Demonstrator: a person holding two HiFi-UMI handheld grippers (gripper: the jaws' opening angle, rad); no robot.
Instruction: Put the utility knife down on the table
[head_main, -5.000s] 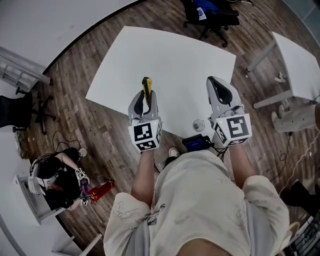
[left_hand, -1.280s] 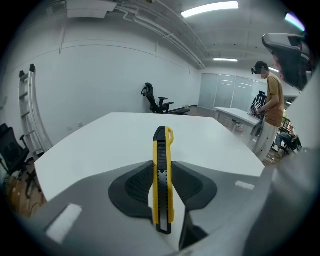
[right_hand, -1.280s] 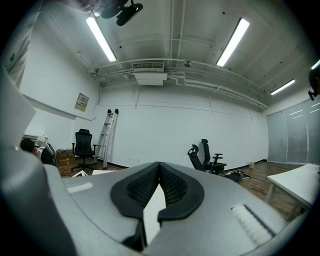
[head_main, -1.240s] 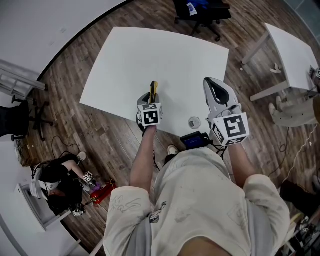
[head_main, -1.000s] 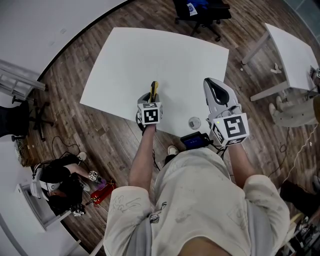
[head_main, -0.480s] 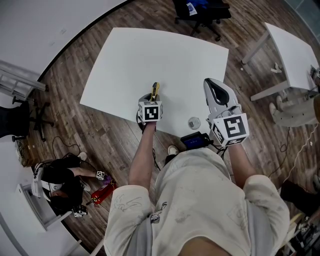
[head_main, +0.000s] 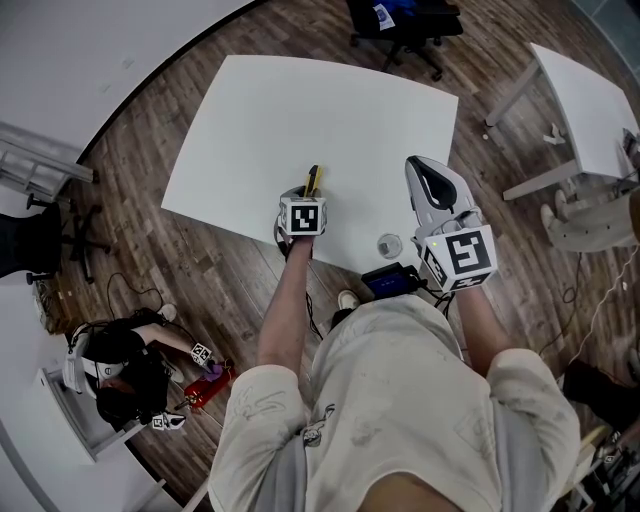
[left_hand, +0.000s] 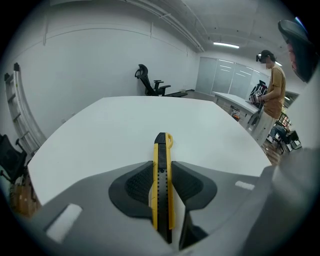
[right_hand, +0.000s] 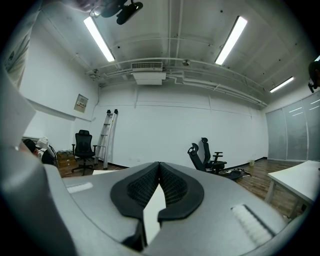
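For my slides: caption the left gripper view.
Left gripper shut on a yellow-and-black utility knife, white table beyond.

The person's left forearm (head_main: 283, 305) stretches forward, bare to the elbow; the left gripper (head_main: 310, 192) at its end tips steeply downward, with the left marker cube (head_main: 303, 215) facing up toward the head; in the left gripper view its jaws are pressed against both sides of the utility knife (left_hand: 161, 150), pads on the handle, the knife's front end standing out past the tips; the right forearm (head_main: 480, 318) is held close to the body; the right gripper (head_main: 422, 166) lies about level and points ahead, the right marker cube (head_main: 463, 256) at its rear; its jaws meet at the tips with nothing between them.
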